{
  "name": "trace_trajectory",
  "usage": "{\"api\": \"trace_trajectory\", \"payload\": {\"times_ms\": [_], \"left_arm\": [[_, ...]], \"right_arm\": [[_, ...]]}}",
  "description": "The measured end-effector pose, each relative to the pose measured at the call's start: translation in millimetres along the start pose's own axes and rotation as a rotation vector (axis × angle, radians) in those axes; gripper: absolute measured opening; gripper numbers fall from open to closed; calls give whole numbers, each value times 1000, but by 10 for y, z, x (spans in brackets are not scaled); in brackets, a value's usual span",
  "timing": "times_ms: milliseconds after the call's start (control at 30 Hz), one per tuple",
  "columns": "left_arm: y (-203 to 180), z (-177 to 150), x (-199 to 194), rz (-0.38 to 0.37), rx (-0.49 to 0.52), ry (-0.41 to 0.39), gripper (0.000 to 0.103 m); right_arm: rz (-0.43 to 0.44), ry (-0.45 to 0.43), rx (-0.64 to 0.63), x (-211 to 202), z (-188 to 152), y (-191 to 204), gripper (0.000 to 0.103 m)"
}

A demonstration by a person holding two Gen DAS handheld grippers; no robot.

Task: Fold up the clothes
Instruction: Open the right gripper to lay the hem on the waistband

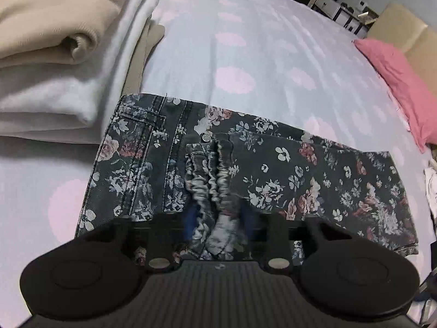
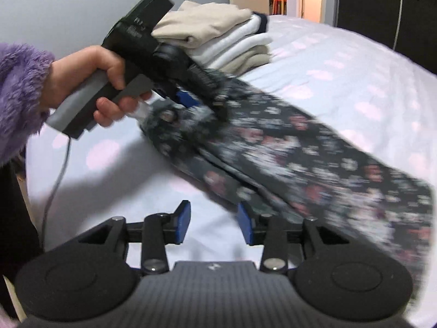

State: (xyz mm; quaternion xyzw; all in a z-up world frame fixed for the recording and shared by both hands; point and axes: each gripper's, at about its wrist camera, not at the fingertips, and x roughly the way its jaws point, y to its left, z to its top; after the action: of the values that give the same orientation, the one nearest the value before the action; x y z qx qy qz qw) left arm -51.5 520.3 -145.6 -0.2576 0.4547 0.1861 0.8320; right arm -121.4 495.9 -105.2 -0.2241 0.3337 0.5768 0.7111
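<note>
Between the left gripper's pads, the floral trousers' bunched waistband.

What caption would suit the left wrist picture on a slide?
Left gripper pinching the bunched waistband of floral jeans on a spotted bedsheet, beside stacked folded clothes.

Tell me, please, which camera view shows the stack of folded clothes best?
The right wrist view: the whole stack of folded clothes sits there on the bed, behind the left tongs. The left wrist view crops the stack at the frame's corner.
</note>
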Motion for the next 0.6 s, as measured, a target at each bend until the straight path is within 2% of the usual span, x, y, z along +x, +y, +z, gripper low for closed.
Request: {"api": "trace_trajectory", "payload": {"times_ms": [167, 333, 433, 533, 600], "left_arm": [[-22, 33, -217, -23, 5, -49, 15], [-154, 106, -617, -32, 30, -140, 13], [-201, 168, -824, -36, 37, -190, 13], [-206, 242, -990, -50, 29, -227, 13], [-178, 284, -1087, -51, 18, -247, 12]], "right_arm": [[-192, 22, -2, -252, -296, -376, 49], [-390, 48, 15, -346, -489, -618, 65], [-489, 68, 12, -350, -596, -692, 66], [-478, 83, 96, -326, -673, -854, 66], [-501, 105, 108, -270, -731, -926, 66]]}}
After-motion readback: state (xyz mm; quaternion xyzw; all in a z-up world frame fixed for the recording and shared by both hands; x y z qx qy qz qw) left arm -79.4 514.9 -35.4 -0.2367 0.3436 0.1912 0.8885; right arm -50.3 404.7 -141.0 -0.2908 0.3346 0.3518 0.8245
